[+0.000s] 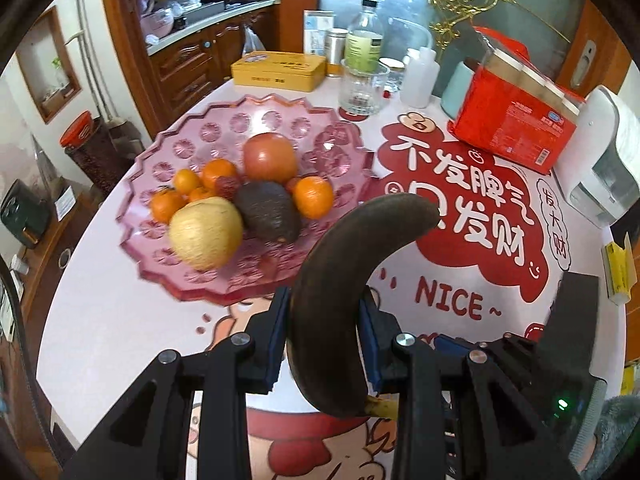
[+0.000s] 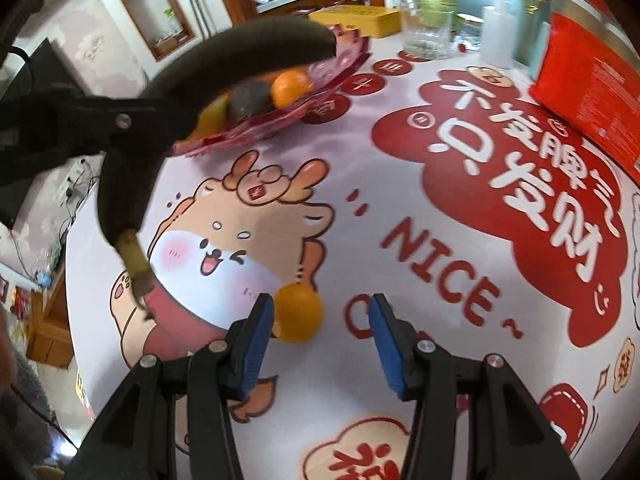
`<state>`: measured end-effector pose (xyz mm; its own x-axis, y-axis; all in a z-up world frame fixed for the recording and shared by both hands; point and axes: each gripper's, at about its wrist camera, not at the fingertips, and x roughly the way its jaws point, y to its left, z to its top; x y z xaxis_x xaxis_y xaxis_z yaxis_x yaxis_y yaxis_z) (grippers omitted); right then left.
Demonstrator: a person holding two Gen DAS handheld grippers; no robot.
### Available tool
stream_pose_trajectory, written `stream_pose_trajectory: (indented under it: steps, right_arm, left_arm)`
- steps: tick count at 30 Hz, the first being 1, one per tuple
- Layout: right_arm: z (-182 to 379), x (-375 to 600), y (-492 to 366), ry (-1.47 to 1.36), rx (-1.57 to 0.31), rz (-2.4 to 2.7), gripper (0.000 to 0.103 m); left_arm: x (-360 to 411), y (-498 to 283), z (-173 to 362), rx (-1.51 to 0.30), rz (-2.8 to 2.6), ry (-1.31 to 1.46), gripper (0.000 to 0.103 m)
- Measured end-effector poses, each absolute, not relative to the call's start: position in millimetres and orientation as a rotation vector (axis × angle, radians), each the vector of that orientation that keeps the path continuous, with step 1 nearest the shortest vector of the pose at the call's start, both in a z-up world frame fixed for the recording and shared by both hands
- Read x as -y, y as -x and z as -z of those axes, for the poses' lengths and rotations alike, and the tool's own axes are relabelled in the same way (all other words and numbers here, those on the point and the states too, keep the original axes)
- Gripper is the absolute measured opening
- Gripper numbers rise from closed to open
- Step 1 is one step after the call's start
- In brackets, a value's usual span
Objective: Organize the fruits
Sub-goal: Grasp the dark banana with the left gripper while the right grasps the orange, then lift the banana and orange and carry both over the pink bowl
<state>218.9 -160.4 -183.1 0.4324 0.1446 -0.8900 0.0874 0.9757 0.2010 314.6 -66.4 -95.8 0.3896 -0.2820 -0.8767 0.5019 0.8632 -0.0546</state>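
My left gripper (image 1: pixel 322 312) is shut on a dark, overripe banana (image 1: pixel 340 280) and holds it above the table, just in front of the pink fruit plate (image 1: pixel 168 152). The plate holds a yellow pear (image 1: pixel 206 232), an avocado (image 1: pixel 268 210), a red apple (image 1: pixel 270 156) and several small oranges. In the right wrist view the banana (image 2: pixel 192 80) hangs in the left gripper (image 2: pixel 132 120) near the plate (image 2: pixel 320 80). My right gripper (image 2: pixel 320 312) is open, with a loose orange (image 2: pixel 298 312) on the table just beyond its left pad (image 2: pixel 256 340).
A glass (image 1: pixel 362 88), a bottle (image 1: pixel 364 40), a white squeeze bottle (image 1: pixel 420 76), a yellow tin (image 1: pixel 280 70) and a red box (image 1: pixel 516 120) stand at the back of the round table (image 1: pixel 120 320). A white appliance (image 1: pixel 600 160) stands at right.
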Motion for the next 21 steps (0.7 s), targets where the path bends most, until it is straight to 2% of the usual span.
stream_pose_trajectory:
  steps: [3, 8, 15, 21]
  right_arm:
    - [191, 155, -223, -0.250, -1.150, -0.056, 0.046]
    - [192, 148, -225, -0.282, -1.169, -0.079, 0.032]
    - [177, 141, -222, -0.290, -1.157, -0.081, 0.030]
    - [126, 136, -224, -0.287, -1.052, -0.074, 0.030]
  left_arm:
    - [54, -315, 95, -1.065, 0.487, -0.218, 0.031]
    - [32, -314, 91, -1.059, 0.461, -0.195, 0.031]
    - [9, -313, 83, -1.053, 0.427, -0.171, 0.031]
    - [-12, -312, 66, -1.031, 0.411, -0.158, 0.031]
